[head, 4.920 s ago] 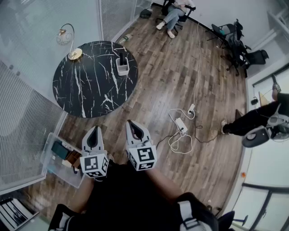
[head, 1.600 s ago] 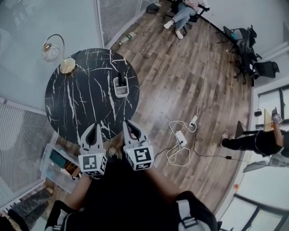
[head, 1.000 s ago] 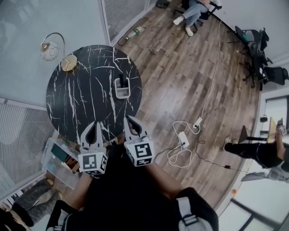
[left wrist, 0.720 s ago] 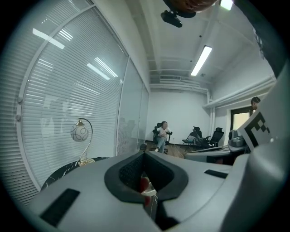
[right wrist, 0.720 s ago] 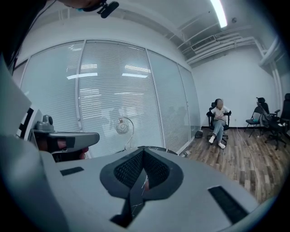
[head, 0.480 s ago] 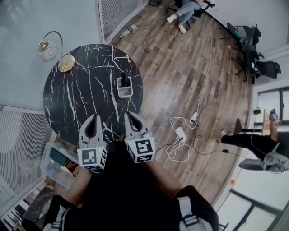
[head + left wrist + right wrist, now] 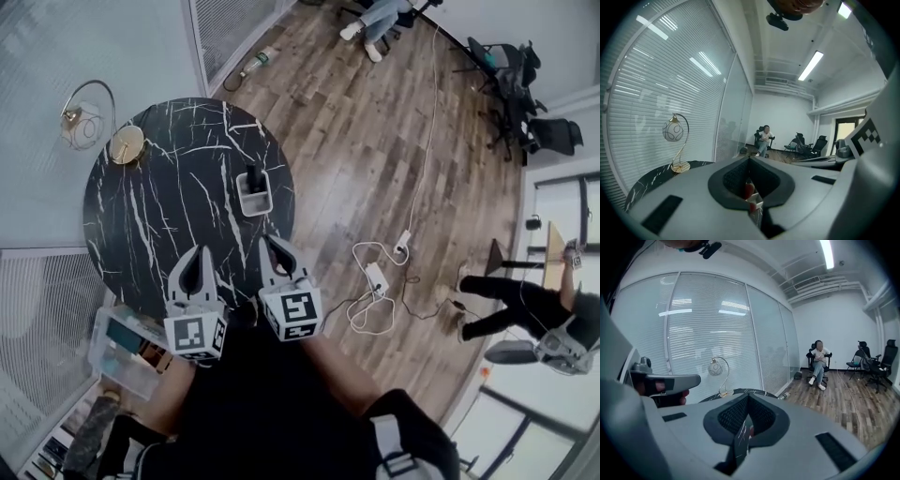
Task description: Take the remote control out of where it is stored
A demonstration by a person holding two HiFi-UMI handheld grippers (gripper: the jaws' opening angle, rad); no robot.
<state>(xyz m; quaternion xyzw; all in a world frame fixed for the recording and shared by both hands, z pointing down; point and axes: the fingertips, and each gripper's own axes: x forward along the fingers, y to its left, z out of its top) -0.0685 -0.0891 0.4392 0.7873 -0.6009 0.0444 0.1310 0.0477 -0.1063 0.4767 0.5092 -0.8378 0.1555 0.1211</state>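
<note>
Where the two jaws of the left gripper (image 7: pixel 199 251) meet at their tips, nothing is held; its own view shows the pads together, w/ only a narrow slit below them. Right gripper (image 7: pixel 269 240): jaws likewise fully together, empty. Both grippers lie side by side at centre of the head view, tips pointing up-frame, over the lower rim of the round black marble table (image 7: pixel 159 216).

Remote control (image 7: pixel 252 176): black, standing upright in a white holder (image 7: pixel 255 199) on the right part of the tabletop, up-frame of the right gripper's tips and apart from them. Neither gripper touches holder or remote.

Lamp (image 7: pixel 120 145): gold base at the table's upper-left rim, globe shade hanging off a curved arm.

Clear plastic bin (image 7: pixel 120 352): on the floor at lower left, beside the left gripper's marker cube.

Power strip (image 7: pixel 377 278) w/ looped white cables: wood floor, right of centre.

Seated person (image 7: pixel 375 14): top edge. Standing person (image 7: pixel 511 300): right edge.
</note>
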